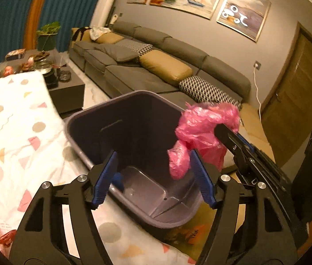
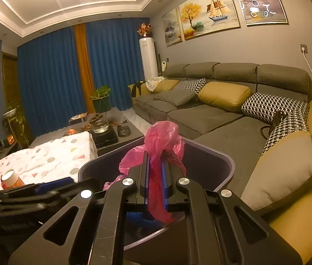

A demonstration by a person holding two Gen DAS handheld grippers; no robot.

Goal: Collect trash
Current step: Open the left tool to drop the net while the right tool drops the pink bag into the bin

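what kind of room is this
A home living room, most likely. A long grey sectional sofa with cushions runs along the wall, framed paintings hang above it, and blue floor-length curtains cover the far side, with a low coffee table in front.

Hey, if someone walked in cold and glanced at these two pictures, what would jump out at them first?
The crumpled pink plastic bag stands out most, pinched in the right tongs above the open purple bin. The left tongs gape open at the bin's near rim, holding nothing. Behind, a long grey sofa with mustard cushions runs under the bright paintings.
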